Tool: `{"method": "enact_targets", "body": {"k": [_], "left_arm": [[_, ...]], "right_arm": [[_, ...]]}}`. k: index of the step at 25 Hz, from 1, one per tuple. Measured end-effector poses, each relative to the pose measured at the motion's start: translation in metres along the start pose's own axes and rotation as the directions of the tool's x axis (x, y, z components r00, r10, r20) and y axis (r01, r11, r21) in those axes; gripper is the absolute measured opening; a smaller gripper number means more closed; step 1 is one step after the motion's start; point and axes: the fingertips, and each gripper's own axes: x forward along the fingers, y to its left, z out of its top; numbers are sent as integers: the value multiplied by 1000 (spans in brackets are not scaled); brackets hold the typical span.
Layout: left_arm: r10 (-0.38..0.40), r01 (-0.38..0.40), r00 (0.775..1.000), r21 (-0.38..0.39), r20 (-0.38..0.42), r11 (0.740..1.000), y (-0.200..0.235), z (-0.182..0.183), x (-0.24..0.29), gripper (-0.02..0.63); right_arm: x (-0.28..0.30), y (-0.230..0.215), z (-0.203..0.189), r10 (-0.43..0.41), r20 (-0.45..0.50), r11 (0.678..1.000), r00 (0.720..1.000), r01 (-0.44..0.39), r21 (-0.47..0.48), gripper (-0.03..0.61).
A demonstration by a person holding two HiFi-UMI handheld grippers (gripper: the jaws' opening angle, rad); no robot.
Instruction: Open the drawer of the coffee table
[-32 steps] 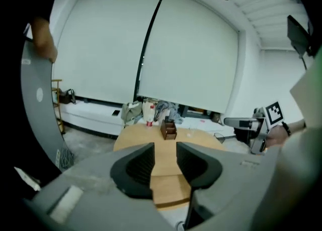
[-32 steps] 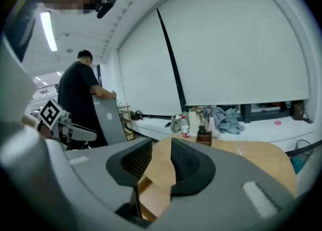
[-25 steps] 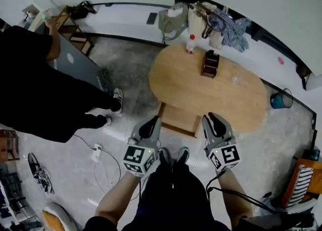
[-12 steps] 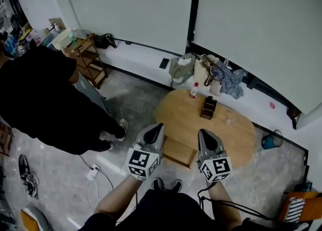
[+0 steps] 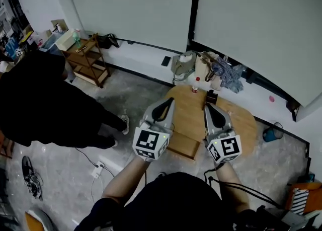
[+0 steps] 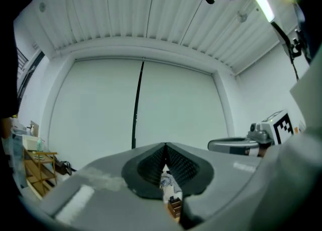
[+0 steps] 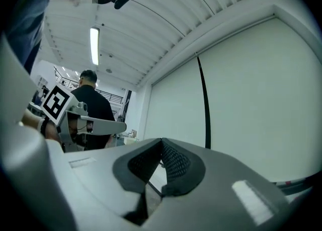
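Observation:
The oval wooden coffee table stands on the floor below me, and its drawer sticks out of the near side, pulled open. I hold both grippers high above it, side by side and pointing level toward the wall. My left gripper is shut and holds nothing; its ribbed pads meet at the tip. My right gripper is also shut and empty, its pads together. Each gripper view catches the other gripper beside it.
A small brown box and a red-capped bottle sit on the table's far end. Bags lie against the wall behind it. A person in black stands at left near a wooden shelf. A blue bucket sits at right.
Both grippers have risen from just above the open drawer to a level pose well above the table. The head view has tipped up and shows more of the wall.

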Motion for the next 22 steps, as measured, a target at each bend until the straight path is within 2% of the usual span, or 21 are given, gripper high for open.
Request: {"method": "enact_targets", "body": {"k": [4,9,13,22], "left_arm": [[-46,44,998,37,46,998,-13,26,7,2],[-105,99,993,115,47,988,-38,26,13,2],[-132,126,990,110,48,986,-39,21,8,2],[-124,122,992,84,10,989,-26,8,10,2]], "right_arm": [[1,1,29,-8,59,998,998,12,-68,3],[-6,-6,28,-34,46,996,998,37,-78,2],[-10,1,26,-46,37,995,998,49,-83,2],[-3,3,22,-45,19,995,999,47,-89,2]]}}
